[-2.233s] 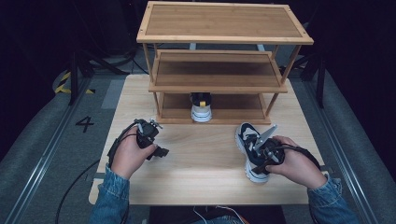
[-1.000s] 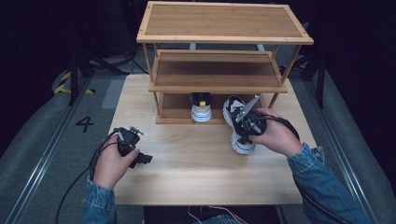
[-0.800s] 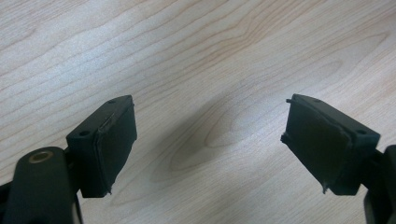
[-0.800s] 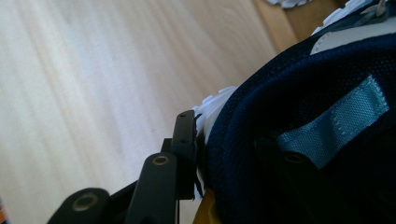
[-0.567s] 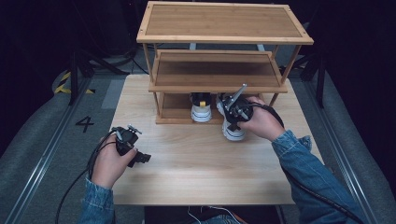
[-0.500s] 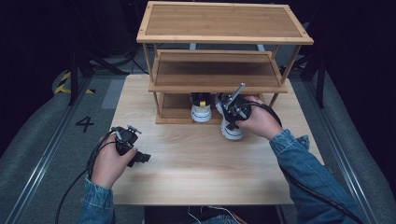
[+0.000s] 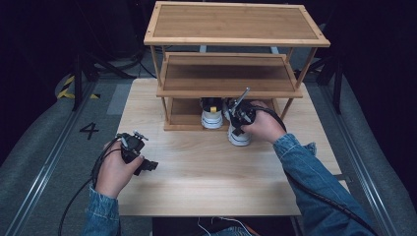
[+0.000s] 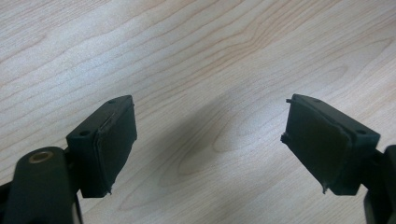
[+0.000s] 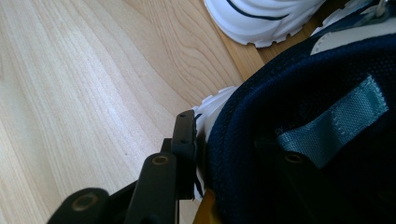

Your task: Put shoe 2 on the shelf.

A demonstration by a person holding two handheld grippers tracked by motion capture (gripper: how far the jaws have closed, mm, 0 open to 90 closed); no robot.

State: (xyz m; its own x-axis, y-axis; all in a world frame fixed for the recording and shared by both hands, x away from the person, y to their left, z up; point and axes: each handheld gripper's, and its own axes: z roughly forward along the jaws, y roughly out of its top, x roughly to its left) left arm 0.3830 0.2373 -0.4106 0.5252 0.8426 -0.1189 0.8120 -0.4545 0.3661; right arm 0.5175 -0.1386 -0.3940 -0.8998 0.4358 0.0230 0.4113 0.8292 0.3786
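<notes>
Right gripper [image 7: 237, 119] fingers clamping sneaker [image 7: 239, 136] collar, sliding it onto rack [image 7: 183, 119] bottom shelf beside its mate [image 7: 212, 118]; next: pushing deeper, aligning. Left gripper [image 7: 141, 160] fingers gaping wide, empty, near desk [image 7: 196, 172] left edge.

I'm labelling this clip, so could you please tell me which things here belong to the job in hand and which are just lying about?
In the job:
- right gripper, shut on the sneaker at its heel
- second sneaker, already on the bottom shelf
- wooden shoe rack

Not in use:
- left gripper, open over the bare table
</notes>
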